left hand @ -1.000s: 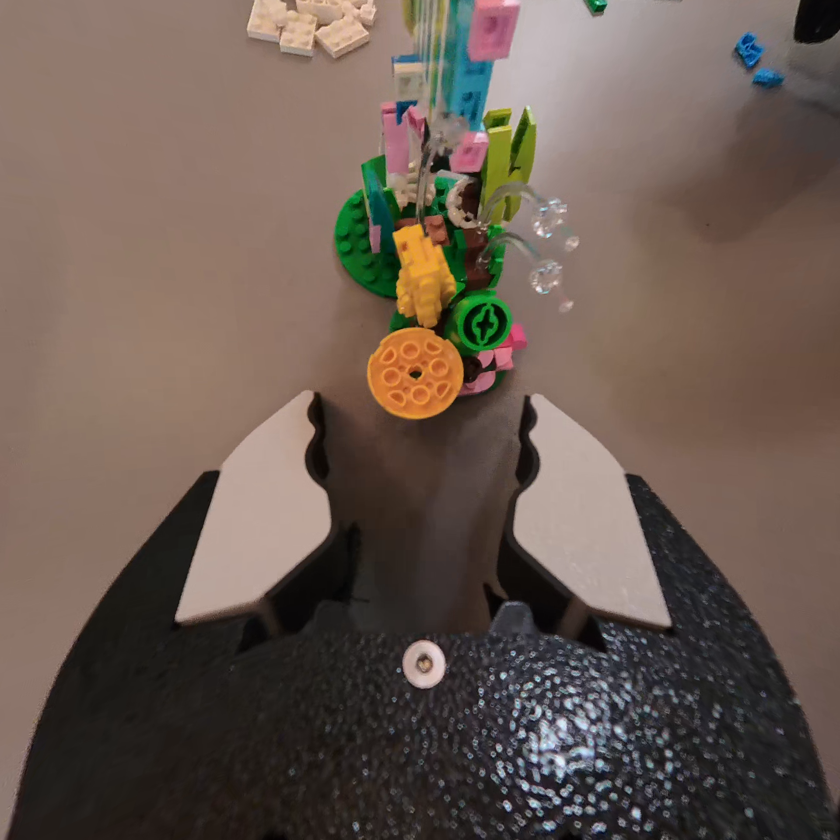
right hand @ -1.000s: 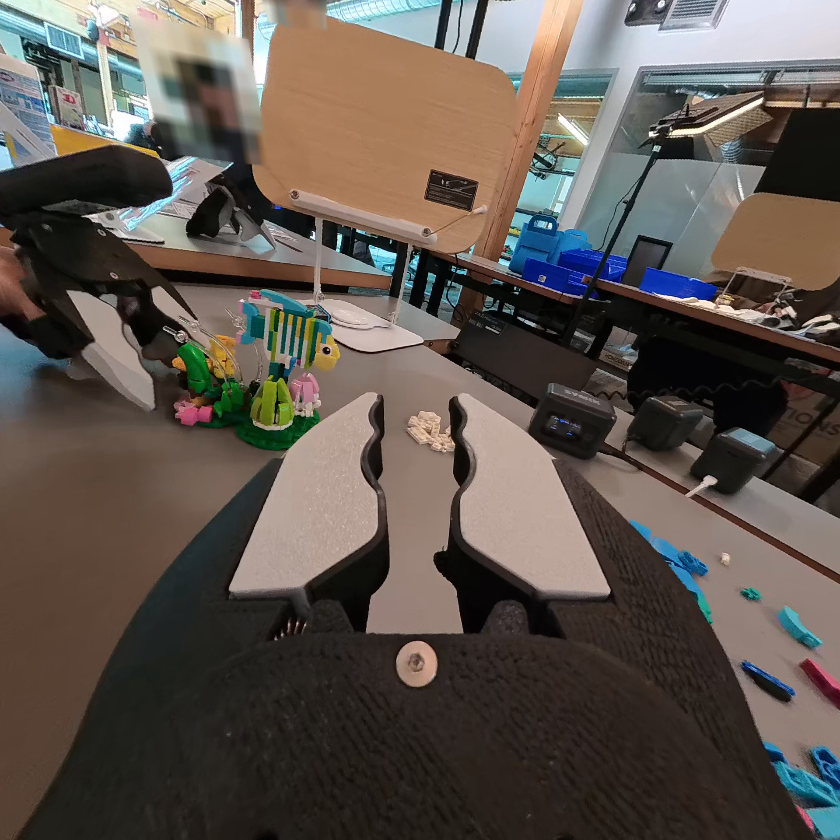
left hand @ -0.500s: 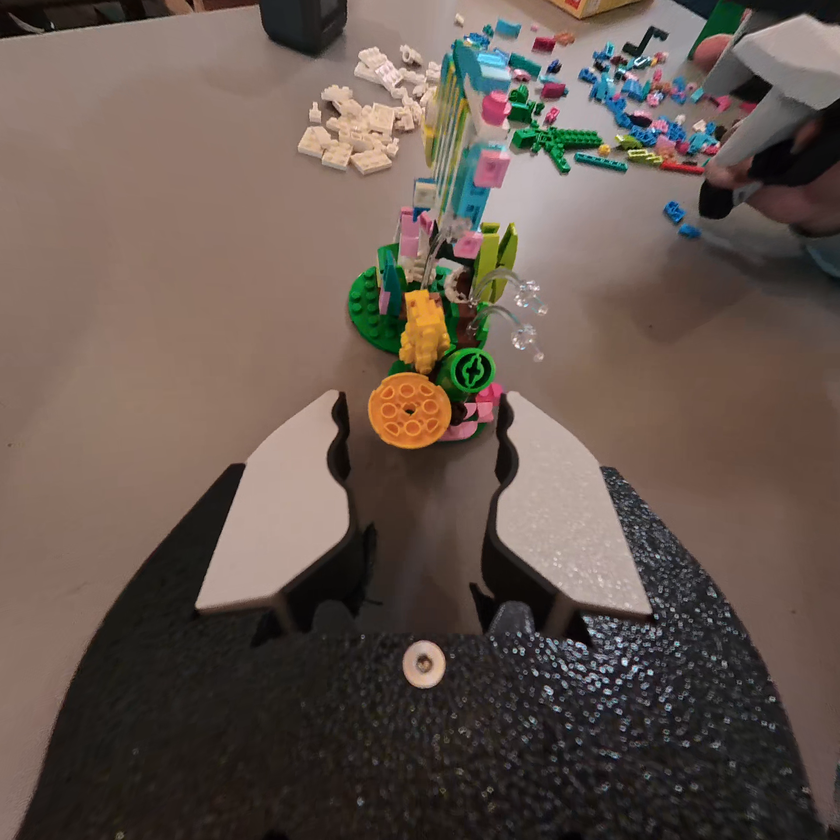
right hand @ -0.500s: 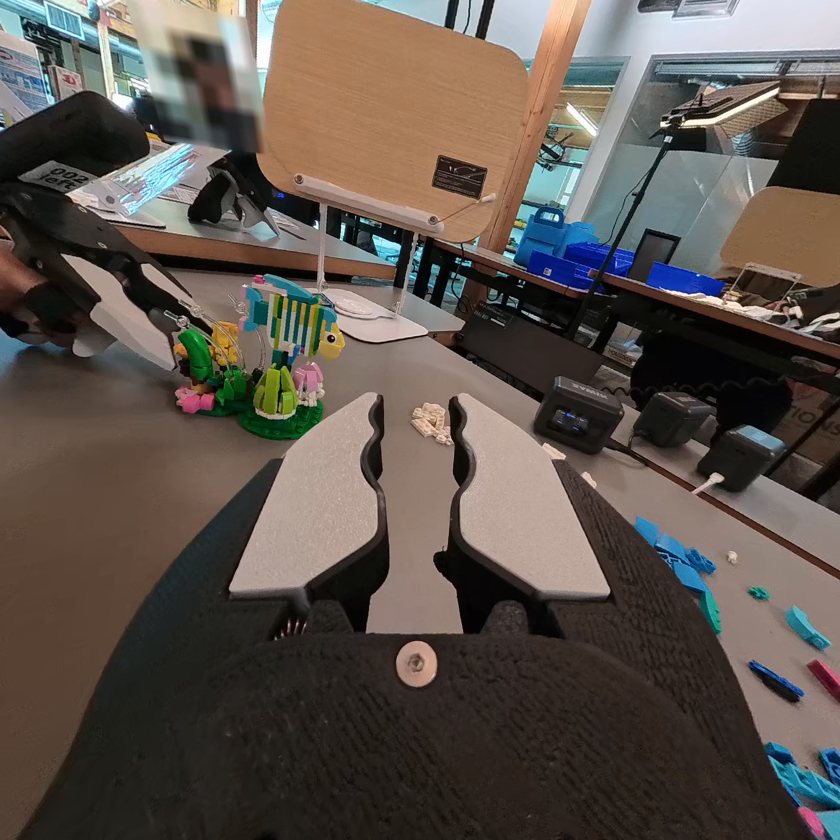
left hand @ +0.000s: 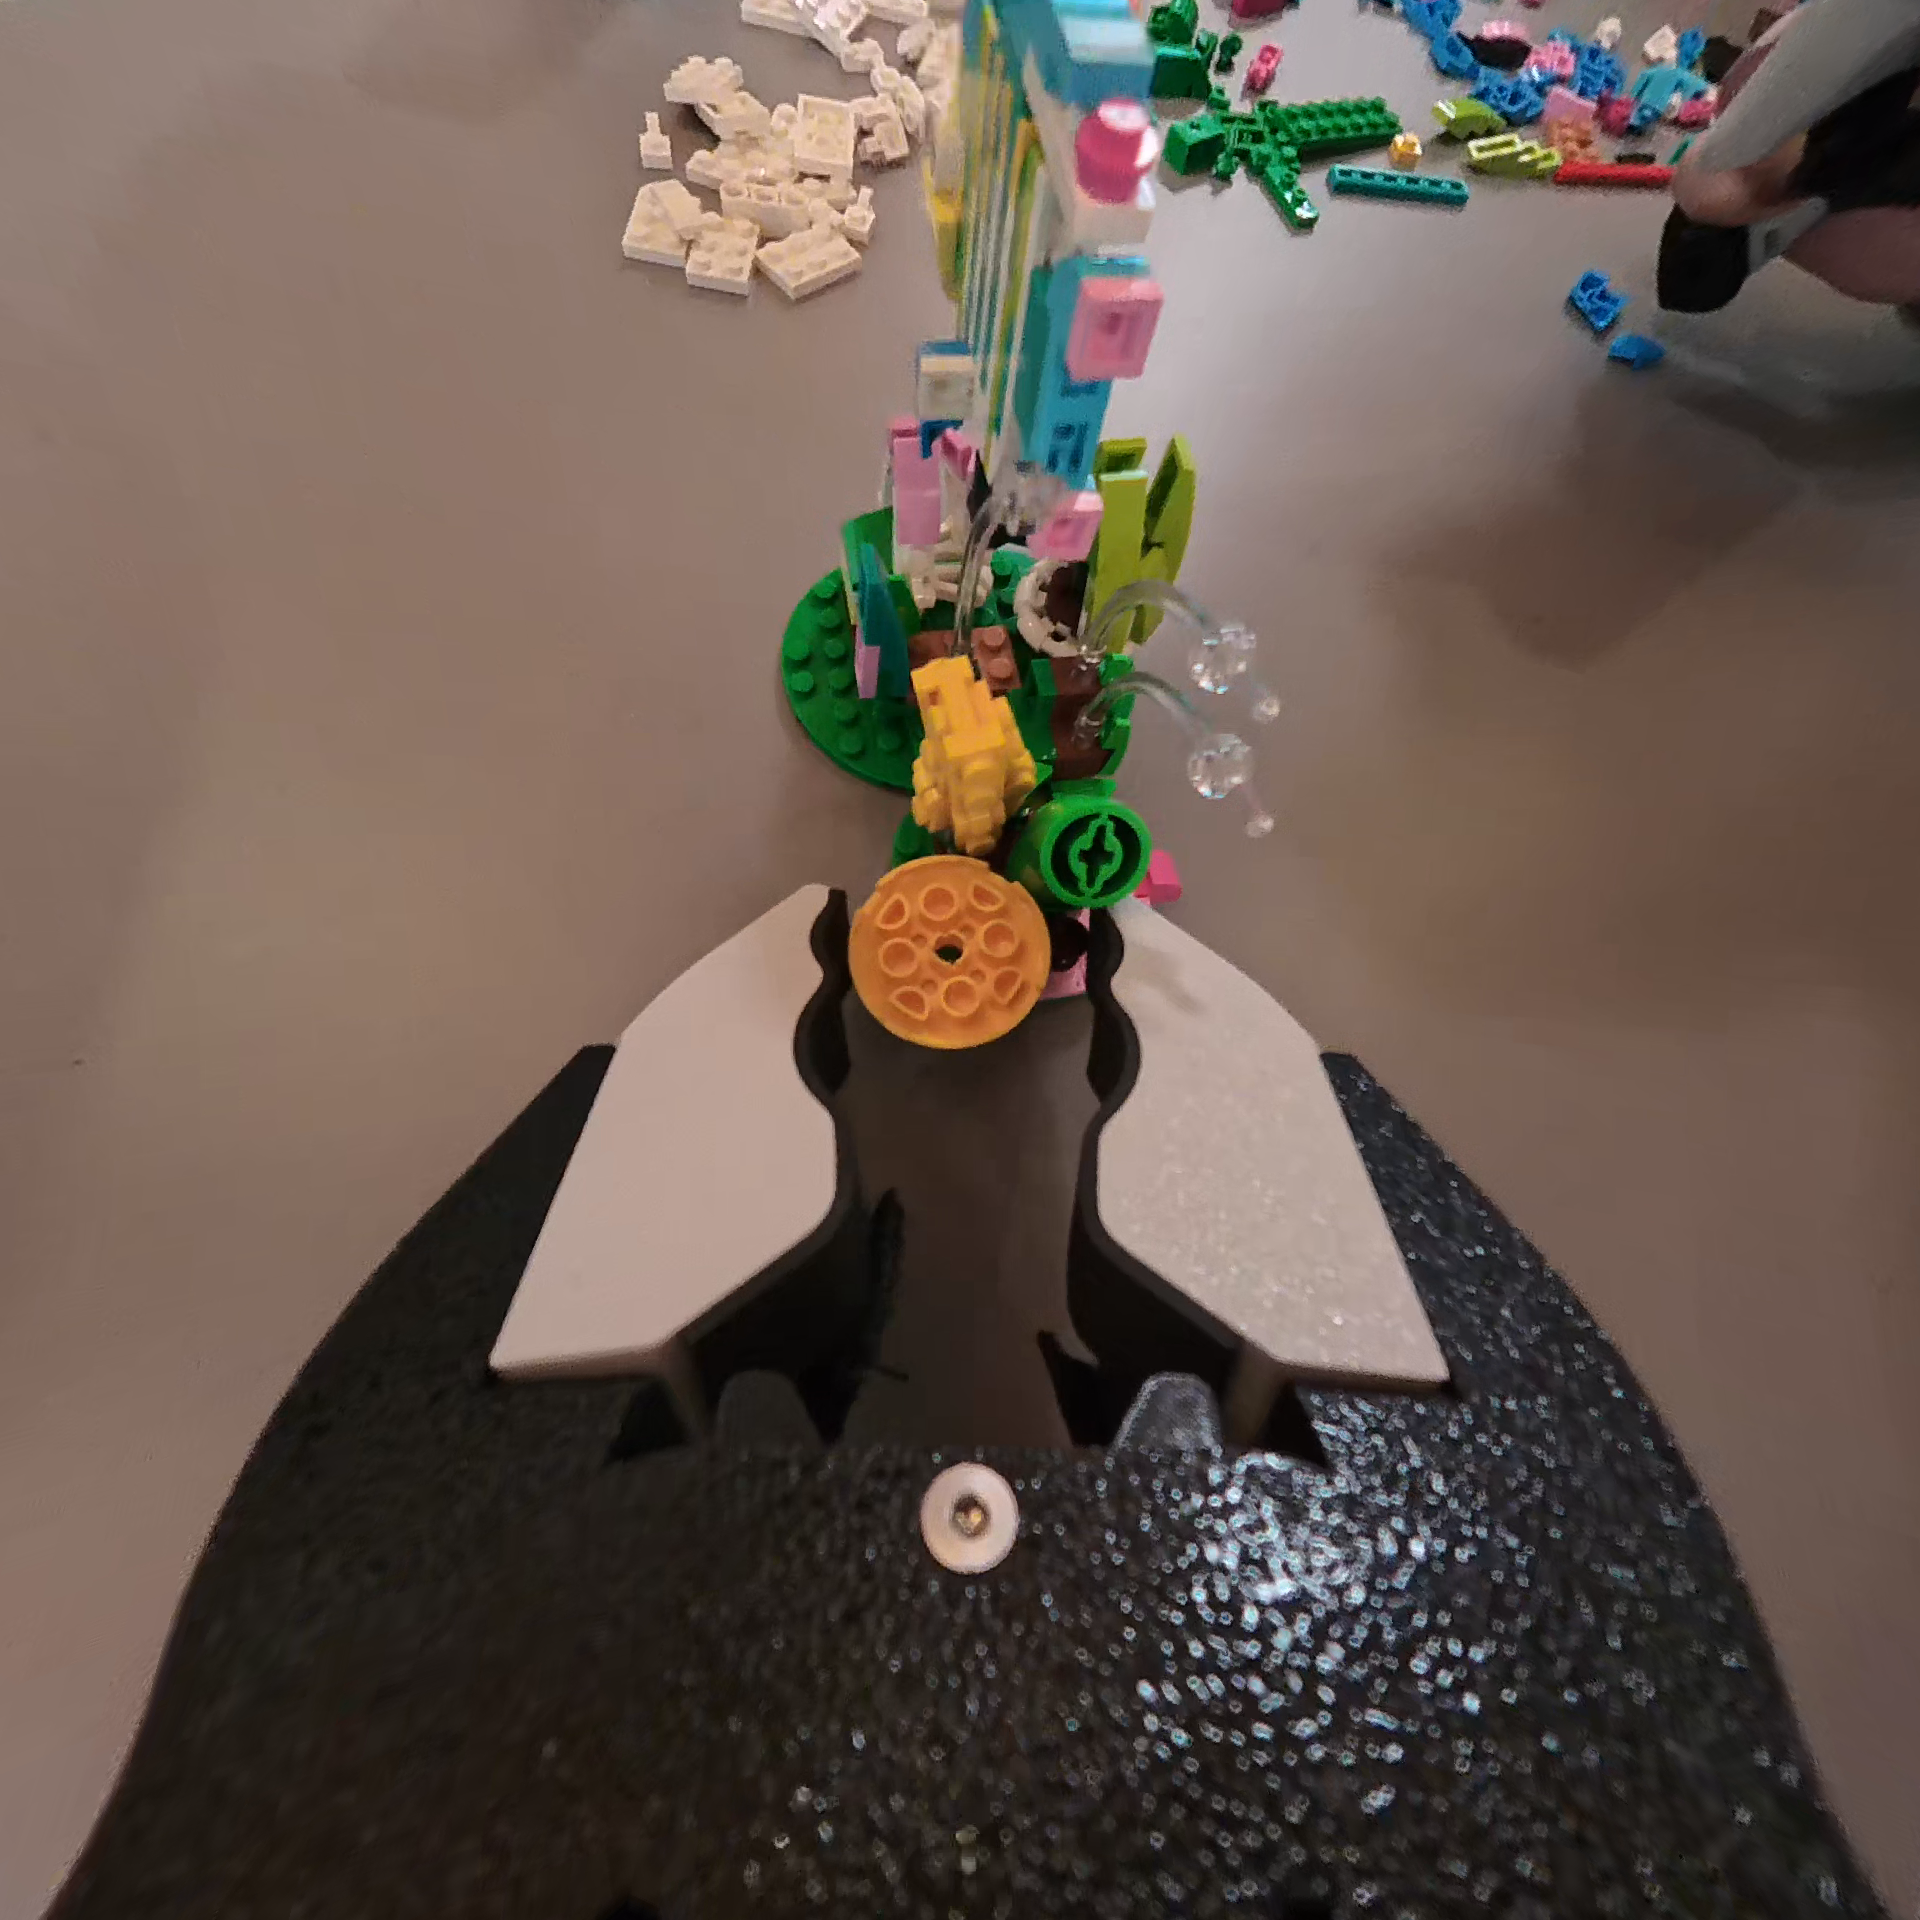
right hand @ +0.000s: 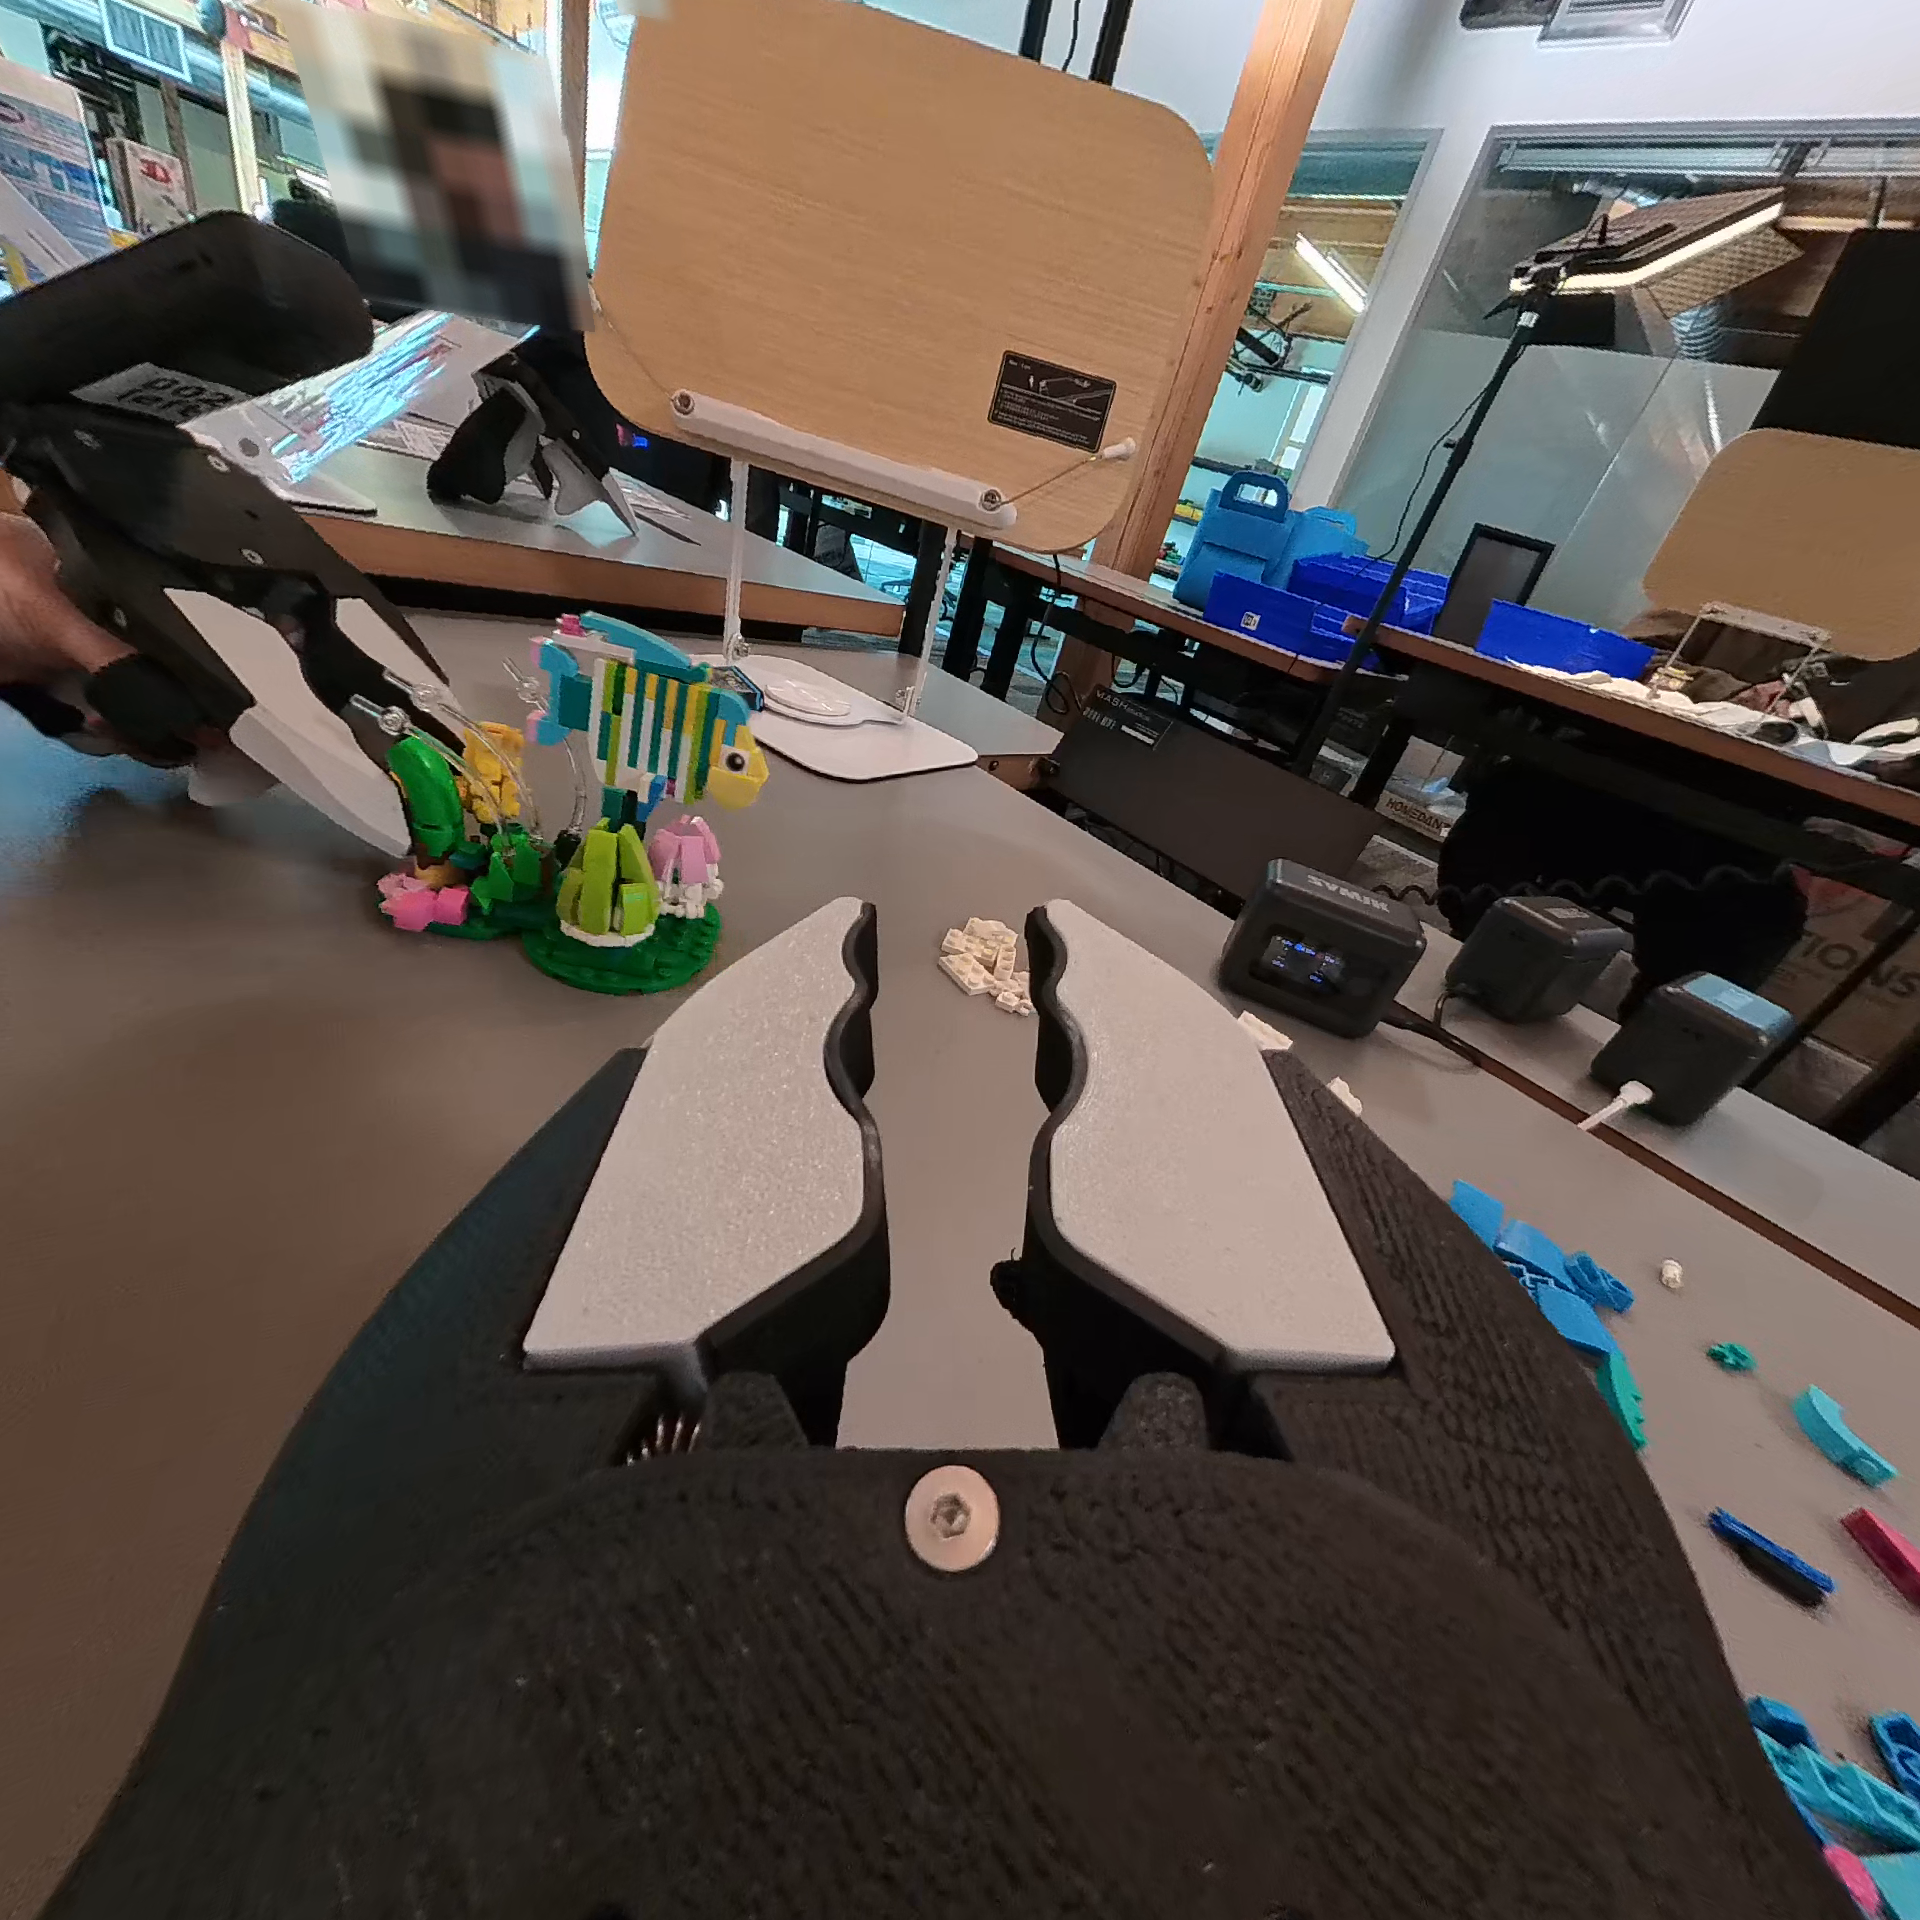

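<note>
Premises present as a shared workshop or maker lab. Long grey worktables [right hand: 1039, 810] stand in rows beneath exposed timber posts [right hand: 1236, 260] and glazed partitions, with blue storage bins [right hand: 1382, 603] at 1 o'clock on the neighbouring bench. Dark chargers [right hand: 1320, 951] sit at 2 o'clock, a light on a stand [right hand: 1652, 234] further back. A wooden board on a white stand [right hand: 894, 239] occupies 12 o'clock, and loose toy bricks [left hand: 1351, 145] litter the table.
</note>
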The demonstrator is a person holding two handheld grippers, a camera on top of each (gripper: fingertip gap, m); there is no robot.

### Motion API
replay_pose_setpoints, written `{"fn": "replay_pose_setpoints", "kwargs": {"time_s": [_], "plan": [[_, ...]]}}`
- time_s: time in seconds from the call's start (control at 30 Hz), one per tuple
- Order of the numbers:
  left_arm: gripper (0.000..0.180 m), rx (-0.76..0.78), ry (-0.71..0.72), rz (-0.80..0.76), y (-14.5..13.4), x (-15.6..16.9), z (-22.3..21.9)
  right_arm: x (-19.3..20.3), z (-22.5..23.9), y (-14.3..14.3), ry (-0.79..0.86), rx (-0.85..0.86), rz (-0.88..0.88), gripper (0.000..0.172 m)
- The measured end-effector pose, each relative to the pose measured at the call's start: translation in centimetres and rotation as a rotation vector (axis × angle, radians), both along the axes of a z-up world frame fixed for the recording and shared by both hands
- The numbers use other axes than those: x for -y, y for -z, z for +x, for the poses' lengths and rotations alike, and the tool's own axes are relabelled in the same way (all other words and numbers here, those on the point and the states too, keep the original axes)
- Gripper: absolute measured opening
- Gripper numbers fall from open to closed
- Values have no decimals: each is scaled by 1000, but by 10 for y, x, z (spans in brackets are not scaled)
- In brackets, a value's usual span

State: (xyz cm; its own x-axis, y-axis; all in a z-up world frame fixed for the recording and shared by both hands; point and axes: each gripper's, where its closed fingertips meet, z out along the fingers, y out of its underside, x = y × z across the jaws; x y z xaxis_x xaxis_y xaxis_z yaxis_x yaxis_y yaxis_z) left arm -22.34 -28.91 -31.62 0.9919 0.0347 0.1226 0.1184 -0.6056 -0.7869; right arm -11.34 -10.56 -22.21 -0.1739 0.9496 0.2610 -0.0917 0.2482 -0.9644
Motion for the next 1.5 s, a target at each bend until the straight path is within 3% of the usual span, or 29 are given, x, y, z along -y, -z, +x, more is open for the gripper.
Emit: {"fn": "replay_pose_setpoints", "kwargs": {"time_s": [0.2,0.3,0.37,0.53,0.67,0.8,1.07,1.2,1.43,1.5], "plan": [[45,28,9,-52,0,19,-15,-3,1,-3,7,-8,-2,27],[91,114,-15,-47,-3,26,-9,-10,1,-5,37,-9,-6,27],[103,77,-61,-38,-6,36,-6,-24,1,-9,80,-4,-11,28],[94,-16,-215,244,-55,40,27,-83,7,-24,217,6,-153,41],[94,-125,-226,308,-66,11,73,-126,12,-15,296,91,-307,54],[92,-75,-202,444,-78,-34,111,-140,14,0,290,199,-419,71],[82,-125,-295,602,-89,-134,106,-132,12,12,262,287,-358,79],[70,-111,-352,626,-83,-156,98,-126,11,19,230,319,-297,62],[45,-171,-350,614,-79,-150,109,-118,-1,24,146,389,-257,16],[43,-203,-344,604,-78,-151,112,-118,-18,30,125,485,-208,18]]}}
